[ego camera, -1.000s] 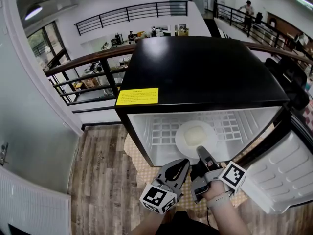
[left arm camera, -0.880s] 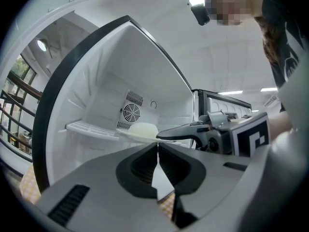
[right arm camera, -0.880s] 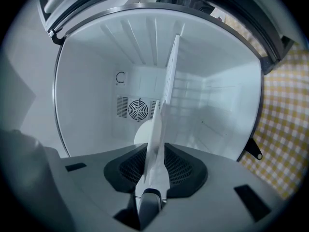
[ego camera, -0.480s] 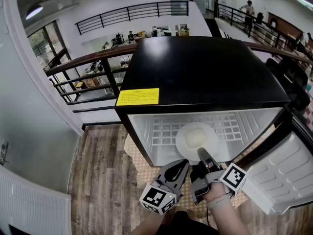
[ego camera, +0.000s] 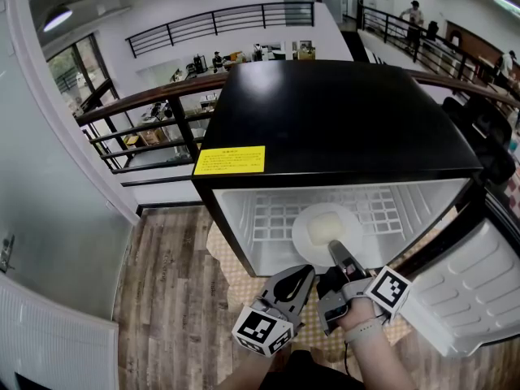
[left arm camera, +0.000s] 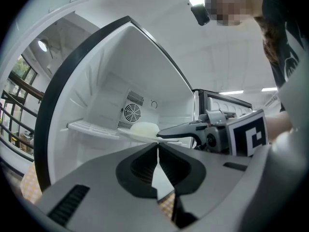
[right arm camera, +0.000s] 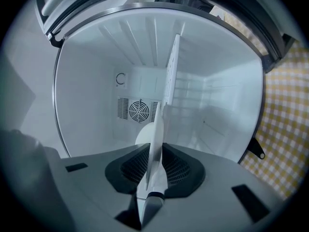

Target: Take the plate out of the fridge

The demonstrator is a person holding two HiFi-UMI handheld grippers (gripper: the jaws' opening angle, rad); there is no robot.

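Observation:
A white plate [ego camera: 325, 227] with a pale lump of food on it rests on the wire shelf [ego camera: 268, 218] inside the open black mini fridge [ego camera: 341, 120]. My right gripper [ego camera: 335, 252] is shut on the plate's near rim. In the right gripper view the plate [right arm camera: 157, 139] stands edge-on between the jaws of that gripper [right arm camera: 157, 151]. My left gripper [ego camera: 305, 273] hangs just left of the right one, outside the fridge, shut with nothing in it. In the left gripper view the closed left gripper [left arm camera: 158, 146] sits below the plate [left arm camera: 140, 128] and the right gripper [left arm camera: 190, 128].
The fridge door [ego camera: 479, 283] stands open to the right. A fan grille [right arm camera: 138, 110] sits on the back wall. The fridge stands on a yellow checked mat [ego camera: 236, 275] over wooden floor. A railing [ego camera: 138, 128] runs behind, a white wall at the left.
The right gripper has drifted very slightly to the right, still closed on the plate's rim. The plate stays on the shelf and the left gripper has not moved.

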